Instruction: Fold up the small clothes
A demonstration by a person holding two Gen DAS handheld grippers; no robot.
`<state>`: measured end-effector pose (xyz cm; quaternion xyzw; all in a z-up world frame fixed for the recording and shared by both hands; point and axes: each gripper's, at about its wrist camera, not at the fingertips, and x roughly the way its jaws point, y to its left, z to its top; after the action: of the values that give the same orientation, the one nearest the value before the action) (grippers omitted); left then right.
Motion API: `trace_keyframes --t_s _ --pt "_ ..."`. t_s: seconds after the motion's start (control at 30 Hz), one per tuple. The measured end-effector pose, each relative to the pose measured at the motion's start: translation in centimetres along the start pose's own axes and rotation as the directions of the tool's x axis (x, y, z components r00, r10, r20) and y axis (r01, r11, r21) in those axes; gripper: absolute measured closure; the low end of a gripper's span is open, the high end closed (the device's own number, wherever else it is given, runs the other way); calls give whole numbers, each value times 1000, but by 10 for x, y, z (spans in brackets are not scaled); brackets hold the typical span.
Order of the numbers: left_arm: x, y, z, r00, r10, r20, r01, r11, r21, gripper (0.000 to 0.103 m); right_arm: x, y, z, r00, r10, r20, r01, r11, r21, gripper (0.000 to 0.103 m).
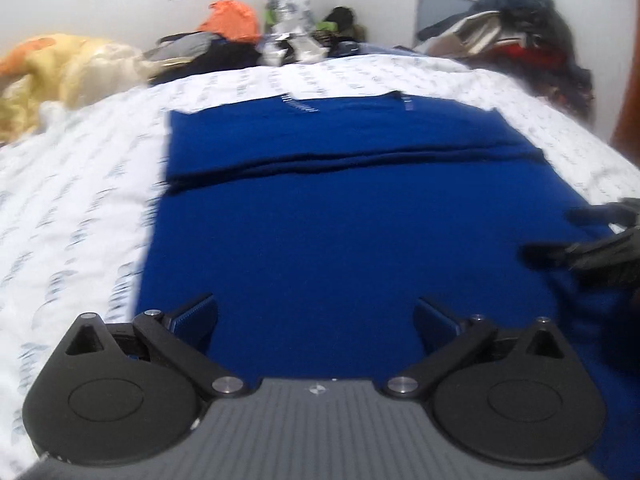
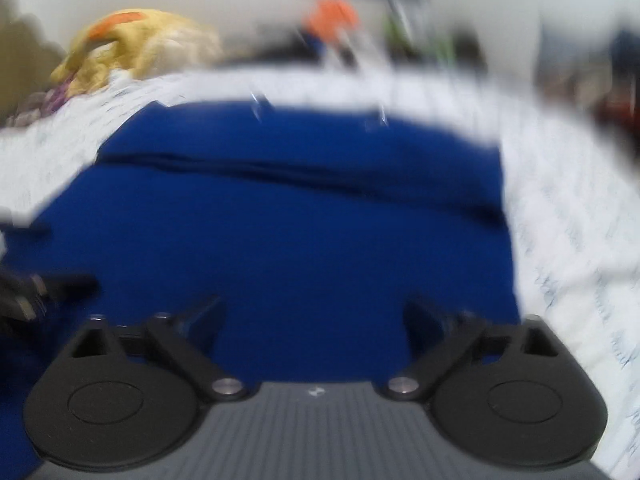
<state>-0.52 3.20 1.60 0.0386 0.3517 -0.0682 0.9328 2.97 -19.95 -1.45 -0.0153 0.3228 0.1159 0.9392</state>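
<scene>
A dark blue garment [image 1: 340, 220] lies flat on the bed, with a fold line running across its far part. It also fills the middle of the blurred right wrist view, blue garment [image 2: 280, 232]. My left gripper [image 1: 316, 316] hovers over the garment's near left part, open, nothing between its fingers. My right gripper [image 2: 314, 316] hovers over the near right part, open and empty too. Each gripper shows at the edge of the other's view: the right gripper [image 1: 592, 240] at the right, the left gripper [image 2: 40, 288] at the left.
The bed's white printed sheet [image 1: 80, 200] surrounds the garment. A yellow-orange blanket [image 1: 68, 68] lies at the far left. Piles of clothes and bags [image 1: 248, 40] line the far edge, with a dark heap [image 1: 520, 28] at the far right.
</scene>
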Motion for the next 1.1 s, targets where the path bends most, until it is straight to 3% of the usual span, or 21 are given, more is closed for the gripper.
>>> trace_keyframes --t_s 0.13,0.23,0.3,0.37,0.53,0.6,0.67,0.73,0.77,0.83,0.87,0.9,1.0,1.07,1.1 --pt "-20 10 -10 1000 3 -10 -4 999 -51 2 -10 -14 0 992 -99 -73 104 992 69 0" --pt "-30 -5 -16 998 -64 17 64 998 -26 0 -31 2 -8 1000 2 -22 0 998 59 0" --pt "-29 -17 -28 999 -50 8 50 998 44 0 -29 19 -23 997 54 -55 -55 998 -15 0" --pt "-33 -14 -31 998 -55 6 55 998 28 0 -28 19 -39 998 62 -8 -62 997 -37 0" --pt "-50 -8 -40 999 -48 -17 48 999 2 1 -45 3 -37 996 -32 -82 36 998 51 0" --pt "-53 -17 -46 997 -74 -24 75 997 22 0 -56 11 -42 998 4 -60 0 998 63 0" --pt "-55 -19 -55 998 -62 17 61 996 59 0 -48 12 -48 996 57 -69 -55 998 30 0" --pt "-60 -7 -57 999 -39 5 39 999 37 0 -51 9 -65 999 45 -2 -45 997 -56 0" --pt "-65 1 -58 1000 -16 -12 16 1000 5 0 -53 -1 -65 998 54 -14 -54 998 -11 0" --pt "-81 30 -62 998 -46 -37 41 991 -129 4 -65 -12 -64 998 -21 -53 21 1000 1 0" --pt "-90 46 -67 996 -76 -44 65 975 -213 3 -77 -20 -63 997 -27 -74 31 998 48 0" --pt "-96 60 -72 993 -103 -52 84 954 -288 3 -89 -34 -65 998 16 -66 -8 993 121 0" --pt "-117 89 -89 982 -184 -28 152 881 -449 4 -126 -84 -84 991 130 -28 -111 925 364 0" --pt "-124 101 -98 958 -288 -7 237 803 -547 4 -137 -112 -95 976 206 -65 -146 854 499 0" --pt "-124 107 -103 934 -358 6 292 750 -594 4 -140 -122 -102 969 235 -79 -155 825 543 0"
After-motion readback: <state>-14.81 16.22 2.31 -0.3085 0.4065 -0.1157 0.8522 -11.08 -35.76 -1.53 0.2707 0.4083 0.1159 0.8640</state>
